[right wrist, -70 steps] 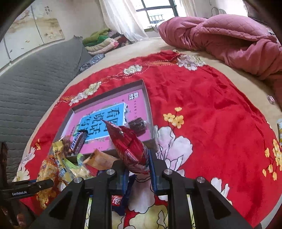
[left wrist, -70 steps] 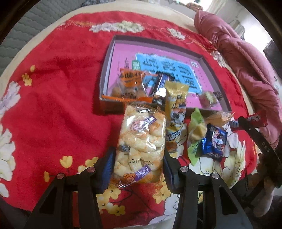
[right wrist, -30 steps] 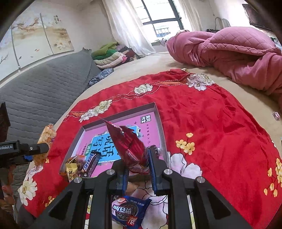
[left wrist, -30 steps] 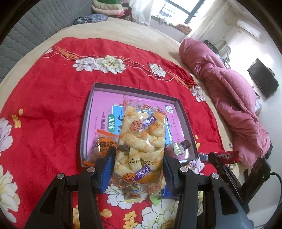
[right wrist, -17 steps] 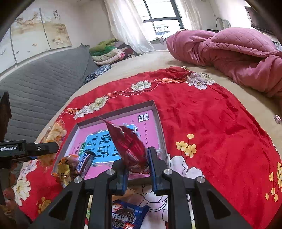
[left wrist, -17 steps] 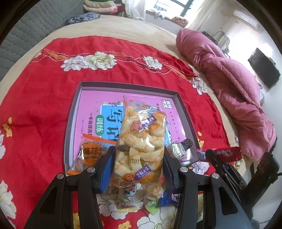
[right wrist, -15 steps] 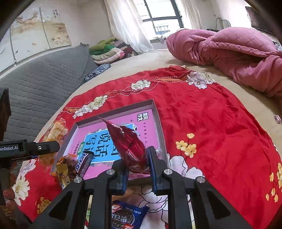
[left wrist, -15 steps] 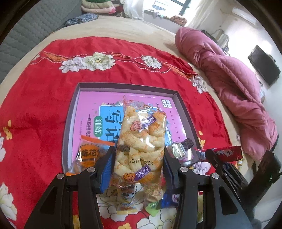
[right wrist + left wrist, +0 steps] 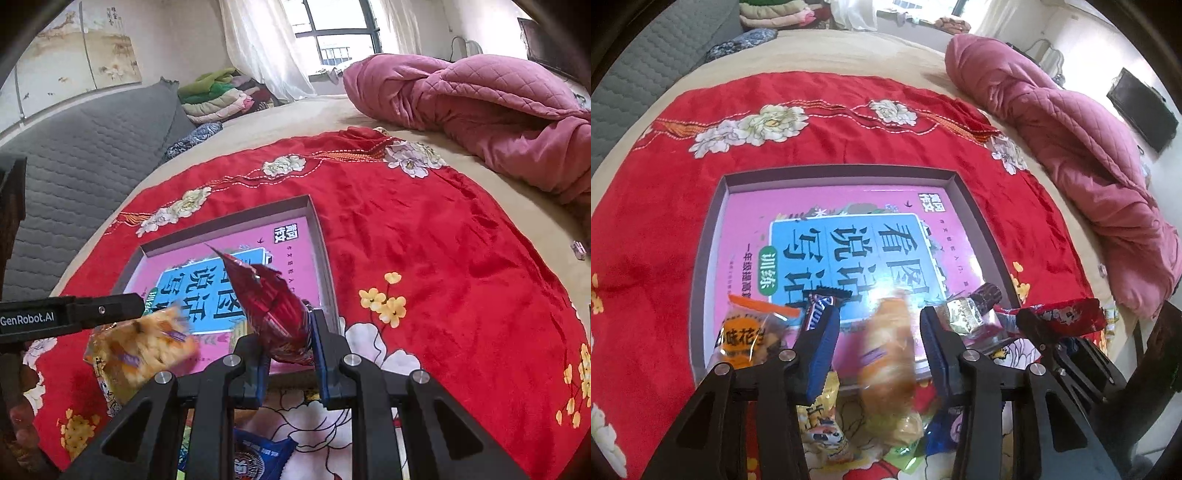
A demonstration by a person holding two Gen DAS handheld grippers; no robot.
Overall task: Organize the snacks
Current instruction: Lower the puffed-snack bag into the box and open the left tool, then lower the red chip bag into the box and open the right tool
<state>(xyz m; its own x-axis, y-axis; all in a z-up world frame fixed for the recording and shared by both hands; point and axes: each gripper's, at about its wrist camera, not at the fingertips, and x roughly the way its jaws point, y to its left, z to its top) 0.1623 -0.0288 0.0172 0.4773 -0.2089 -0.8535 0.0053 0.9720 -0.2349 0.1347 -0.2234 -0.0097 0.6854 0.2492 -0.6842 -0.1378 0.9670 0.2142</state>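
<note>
Since a second ago the puffed-snack bag (image 9: 886,354) has come loose: it was pinched upright and sharp, and now it is a blurred streak dropping between the fingers of the left hand-held gripper (image 9: 877,343). Those jaws are closing, yet the pads do not seem to press the bag, which looks narrower than the gap.

Nearest, the loose snacks lie on the red cloth (image 9: 646,206): a yellow packet (image 9: 822,424) under the left fingers and a blue packet (image 9: 258,458) below the right hand-held gripper (image 9: 286,354). The right one is clamped narrow on a red packet (image 9: 269,310), held point-up just short of the tray (image 9: 713,236).

The bag hangs over the tray's near wall, its lower end apparently outside. As I judge it, the drop is early. The left hand should carry farther over the pink floor before letting go, or nudge the bag inward afterwards so it lies flat inside.

Inside, along the near edge, sit an orange packet (image 9: 746,336), a chocolate bar (image 9: 818,310) and a foil sweet (image 9: 975,306). That corner is crowded, while the middle and far half are bare. Both the bag and the red packet would be better placed there, one hand at a time so the grippers do not meet.

Beyond lies a pink quilt (image 9: 1071,147) on the bed.
</note>
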